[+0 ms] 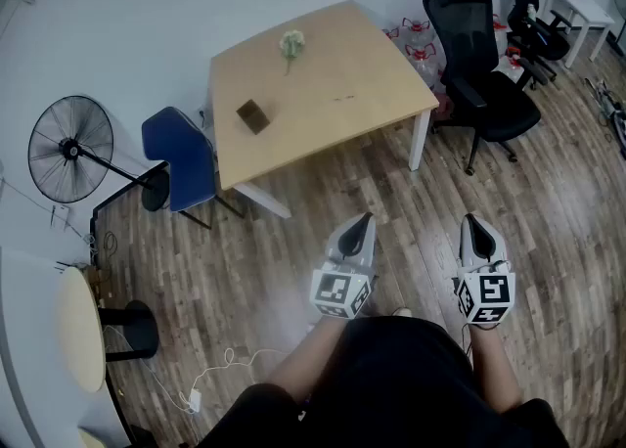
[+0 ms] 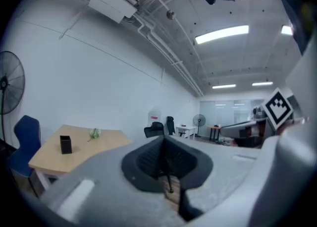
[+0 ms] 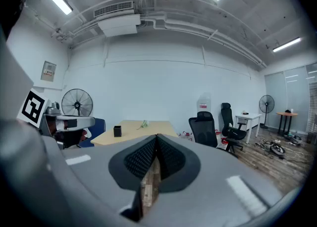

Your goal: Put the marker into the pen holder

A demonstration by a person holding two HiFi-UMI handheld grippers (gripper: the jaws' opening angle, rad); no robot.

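The room is an office with a wood-plank floor [image 1: 293,270] and pale walls. A light wooden bench [image 1: 333,133] stands out in the open. From where the person stands it lies toward 12 o'clock, well apart from both tools.

On the bench the dark, boxy pen holder [image 1: 252,115] stands upright near the edge at about 8 o'clock of the top. A small pale green-white bunch [image 1: 291,43] lies toward 11 o'clock. A thin dark mark [image 1: 342,98] on the bare wood, at 3 o'clock from the holder, could be the marker, but it is too small to be sure.

A blue chair [image 1: 181,157] is pushed up at the bench's 9 o'clock side, and a standing fan [image 1: 70,149] is beyond it. Black office chairs [image 1: 479,74] crowd the 2 o'clock corner beside a white side table [image 1: 577,8].

The person holds both tools low over the floor, pointing toward the bench. The left tongs [image 1: 362,221] are clenched, their ribbed pads pressed tip to tip with nothing between them. The right tongs [image 1: 473,223] are clenched the same way and carry nothing. Only floor shows through the slit under the pads. Neither tool touches anything.
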